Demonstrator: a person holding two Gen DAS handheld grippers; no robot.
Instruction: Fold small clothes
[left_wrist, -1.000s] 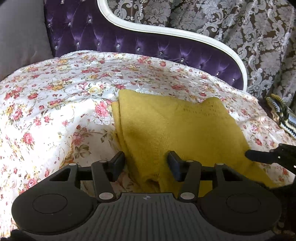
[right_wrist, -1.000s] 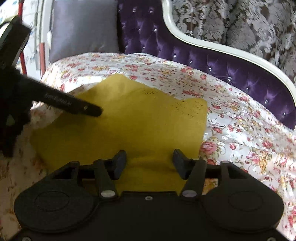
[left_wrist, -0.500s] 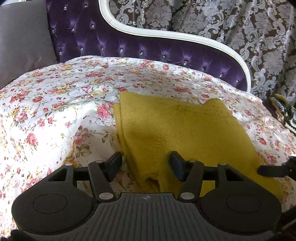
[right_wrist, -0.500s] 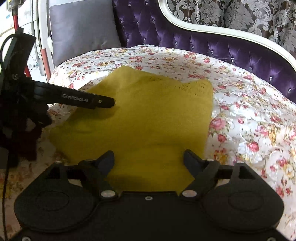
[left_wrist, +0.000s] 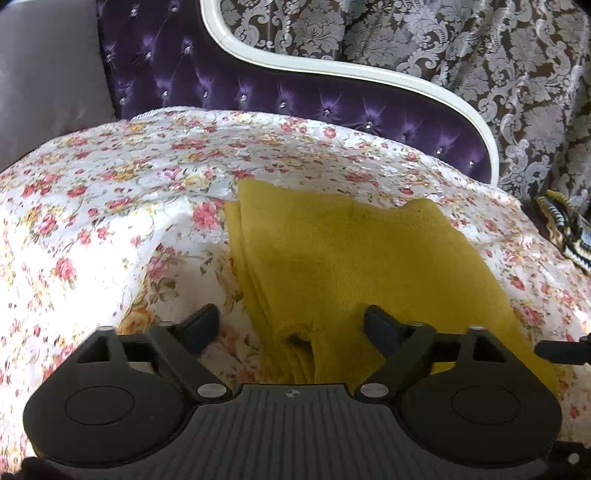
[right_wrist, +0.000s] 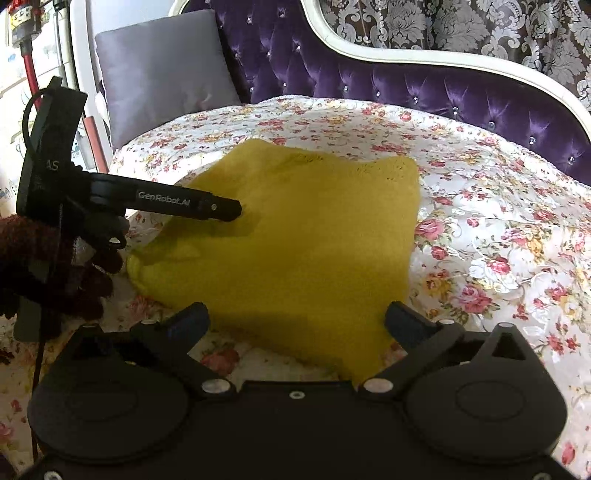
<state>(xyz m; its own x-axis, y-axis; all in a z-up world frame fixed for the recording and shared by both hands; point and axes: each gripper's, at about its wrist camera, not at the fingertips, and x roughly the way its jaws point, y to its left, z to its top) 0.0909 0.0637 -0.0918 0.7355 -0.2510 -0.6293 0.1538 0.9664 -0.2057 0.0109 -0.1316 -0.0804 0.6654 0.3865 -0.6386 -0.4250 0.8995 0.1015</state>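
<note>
1. Both tongs have just been opening: the left gripper (left_wrist: 291, 325) and the right gripper (right_wrist: 297, 319) now stand wide apart, pads clear of the cloth.
2. The yellow knit garment (right_wrist: 306, 236) lies folded on the floral bedspread (left_wrist: 110, 206), its near edge between each pair of fingers.
3. Released, so this fold looks finished.

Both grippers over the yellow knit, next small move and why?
Probably lift both clear: the left gripper and right gripper have just been opening and grip nothing, and the yellow garment lies folded flat on the floral cover.
</note>
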